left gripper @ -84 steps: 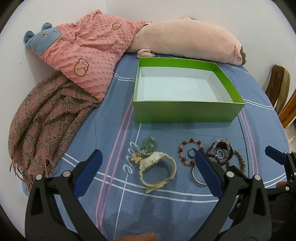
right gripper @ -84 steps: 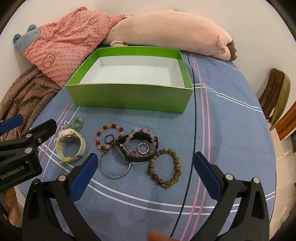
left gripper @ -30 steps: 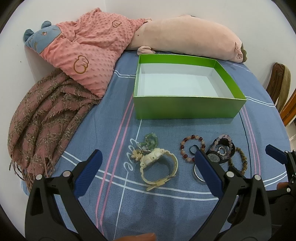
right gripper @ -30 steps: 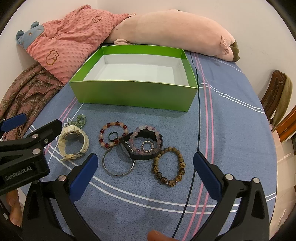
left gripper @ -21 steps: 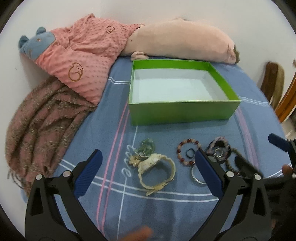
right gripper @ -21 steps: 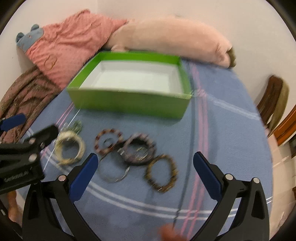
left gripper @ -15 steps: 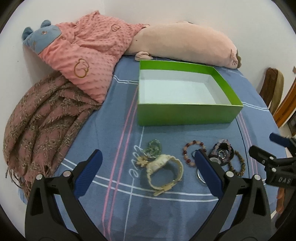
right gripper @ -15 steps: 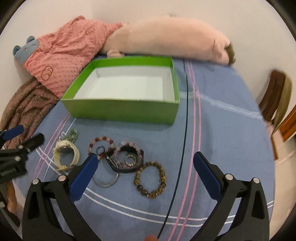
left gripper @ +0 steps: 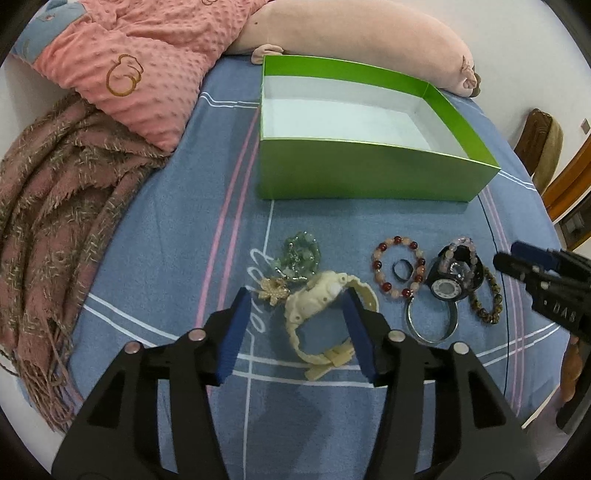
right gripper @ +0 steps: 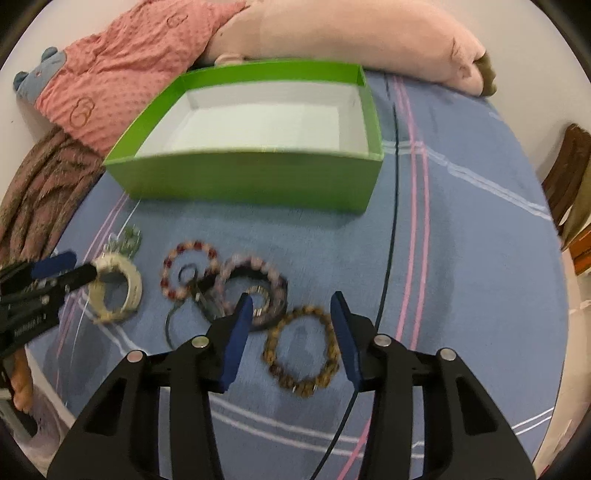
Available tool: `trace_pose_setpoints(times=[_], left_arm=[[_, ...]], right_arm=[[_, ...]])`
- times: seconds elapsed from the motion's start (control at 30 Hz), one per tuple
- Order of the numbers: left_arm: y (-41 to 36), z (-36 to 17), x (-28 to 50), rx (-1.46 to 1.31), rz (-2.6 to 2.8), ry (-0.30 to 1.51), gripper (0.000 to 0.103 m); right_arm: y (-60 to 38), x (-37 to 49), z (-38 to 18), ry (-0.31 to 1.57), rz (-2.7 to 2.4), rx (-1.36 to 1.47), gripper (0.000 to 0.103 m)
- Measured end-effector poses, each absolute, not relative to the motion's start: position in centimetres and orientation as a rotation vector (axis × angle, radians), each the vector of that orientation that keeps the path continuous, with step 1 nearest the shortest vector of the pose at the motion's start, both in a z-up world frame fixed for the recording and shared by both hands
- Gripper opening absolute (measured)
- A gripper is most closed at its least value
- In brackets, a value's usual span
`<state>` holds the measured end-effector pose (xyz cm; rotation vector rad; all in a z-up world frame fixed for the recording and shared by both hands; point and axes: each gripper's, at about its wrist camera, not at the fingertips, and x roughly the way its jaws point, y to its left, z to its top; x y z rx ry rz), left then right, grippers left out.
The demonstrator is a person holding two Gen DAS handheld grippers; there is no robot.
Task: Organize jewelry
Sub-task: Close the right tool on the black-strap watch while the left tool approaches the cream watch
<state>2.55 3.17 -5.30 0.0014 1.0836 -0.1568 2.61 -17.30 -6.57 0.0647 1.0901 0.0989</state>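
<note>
An empty green box (left gripper: 365, 177) with a white inside stands on the blue cloth; it also shows in the right wrist view (right gripper: 255, 177). In front of it lie a cream watch (left gripper: 325, 306), a green bead cluster (left gripper: 301, 253), a red bead bracelet (left gripper: 397, 269), a small black ring (left gripper: 401, 270), a black watch (left gripper: 448, 284), a silver bangle (left gripper: 430, 325) and a brown bead bracelet (right gripper: 301, 350). My left gripper (left gripper: 295, 326) is open, its fingers either side of the cream watch. My right gripper (right gripper: 291, 332) is open just above the brown bracelet.
A pink dotted pillow (left gripper: 140, 59), a long pink plush (left gripper: 351, 33) and a brown fringed shawl (left gripper: 48, 206) lie at the back and left. A wooden chair (left gripper: 539, 144) stands past the right edge of the bed.
Both grippers have moved forward and down to the jewelry and their jaws have narrowed. The left now straddles the cream watch, the right is over the brown bracelet.
</note>
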Motion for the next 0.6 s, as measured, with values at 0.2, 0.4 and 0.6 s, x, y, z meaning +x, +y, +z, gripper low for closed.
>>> trace_pose_setpoints(times=[0.2, 0.4, 0.6], left_arm=[[3.7, -6.0, 2.9, -0.004, -0.142, 1.095, 0.055], [3.7, -6.4, 3.1, -0.007, -0.144, 1.094, 0.058], [4.2, -6.4, 2.9, -0.023, -0.139, 1.095, 0.058]], right_arm=[[-15.6, 2.5, -6.6, 1.121, 0.234, 0.095, 0.046], [-12.4, 2.4, -7.1, 1.156, 0.294, 0.0, 0.045], [-10.2, 2.8, -9.0, 1.203, 0.309, -0.091, 0.013]])
